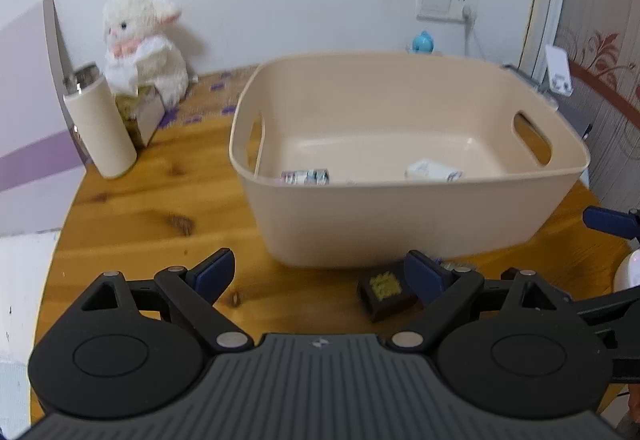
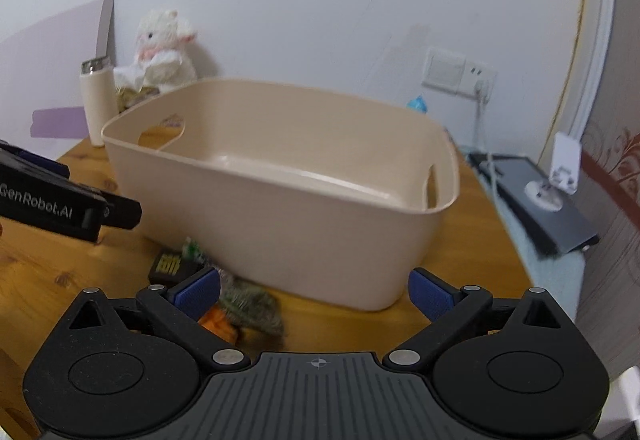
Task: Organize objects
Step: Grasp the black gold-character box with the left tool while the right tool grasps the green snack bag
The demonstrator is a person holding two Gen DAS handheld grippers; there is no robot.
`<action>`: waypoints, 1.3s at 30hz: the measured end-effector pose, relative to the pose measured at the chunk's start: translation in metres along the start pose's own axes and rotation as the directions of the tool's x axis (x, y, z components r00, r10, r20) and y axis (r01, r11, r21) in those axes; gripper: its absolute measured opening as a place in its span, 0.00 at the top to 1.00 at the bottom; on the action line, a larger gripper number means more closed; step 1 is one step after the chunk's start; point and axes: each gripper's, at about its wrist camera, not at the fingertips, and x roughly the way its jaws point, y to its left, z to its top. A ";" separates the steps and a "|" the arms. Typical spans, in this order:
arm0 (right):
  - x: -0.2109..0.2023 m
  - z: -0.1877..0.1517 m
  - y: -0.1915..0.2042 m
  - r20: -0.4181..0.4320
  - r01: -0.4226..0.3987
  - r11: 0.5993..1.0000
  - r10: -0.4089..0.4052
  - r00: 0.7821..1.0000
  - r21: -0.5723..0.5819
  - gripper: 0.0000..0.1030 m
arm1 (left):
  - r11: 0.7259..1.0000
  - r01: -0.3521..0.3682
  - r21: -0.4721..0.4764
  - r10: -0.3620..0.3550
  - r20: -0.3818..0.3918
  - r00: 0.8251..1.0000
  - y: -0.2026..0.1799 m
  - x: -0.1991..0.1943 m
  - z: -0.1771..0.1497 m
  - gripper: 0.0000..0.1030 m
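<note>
Two small printed packets (image 1: 305, 176) (image 1: 434, 171) are seen lying on the smooth floor of the beige plastic tub with cut-out handles (image 1: 400, 224), set on the knotty round wooden table (image 1: 132, 224). Just beside its near wall a small black box with yellow print (image 1: 385, 290) is found. Both the left gripper (image 1: 320, 272) and right gripper (image 2: 314, 290) are held wide apart, nothing clamped.

The left gripper (image 1: 320, 272) hangs over the table's near edge with its jaws spread wide and nothing between them. Ahead, mid-table, stands a beige basket (image 1: 400, 224) holding two small packets — one (image 1: 306, 176) by its near-left corner, one white (image 1: 434, 170) to the right. A small black box (image 1: 386, 290) lies just beside the right fingertip (image 1: 424, 276).
</note>
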 end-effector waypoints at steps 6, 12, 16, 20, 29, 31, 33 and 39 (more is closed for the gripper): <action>0.024 -0.003 0.004 -0.049 -0.054 0.998 0.055 0.997 0.019 0.01 | 1.000 -0.007 -0.020 0.005 -0.081 0.997 0.006 0.027 -0.013 0.10; 0.046 -0.006 0.011 -0.092 -0.068 0.997 0.070 0.993 0.020 0.02 | 0.998 0.015 -0.067 -0.023 -0.124 0.992 0.014 0.044 -0.014 0.10; 0.051 -0.007 0.007 -0.101 -0.050 0.998 0.054 0.993 0.039 0.04 | 0.997 0.028 -0.078 -0.038 -0.118 0.992 0.012 0.048 -0.010 0.10; 0.050 -0.010 -0.004 -0.101 -0.013 0.998 0.019 0.995 0.056 0.05 | 0.994 0.050 -0.094 -0.061 -0.117 0.991 0.006 0.052 -0.007 0.10; 0.053 -0.016 -0.019 -0.104 -0.011 0.994 0.022 0.994 0.106 0.11 | 0.991 0.065 -0.120 -0.083 -0.148 0.986 -0.014 0.075 -0.001 0.10; 0.054 -0.016 -0.018 -0.101 -0.013 0.994 0.024 0.995 0.105 0.14 | 0.992 0.057 -0.117 -0.075 -0.162 0.984 -0.017 0.081 -0.002 0.10; 0.056 -0.016 -0.017 -0.104 -0.019 0.994 0.030 0.994 0.109 0.18 | 0.990 0.055 -0.127 -0.078 -0.178 0.981 -0.015 0.086 -0.004 0.10; 0.059 -0.020 -0.015 -0.115 -0.022 0.993 0.036 0.993 0.119 0.42 | 0.988 0.042 -0.146 -0.067 -0.174 0.982 -0.010 0.090 -0.006 0.23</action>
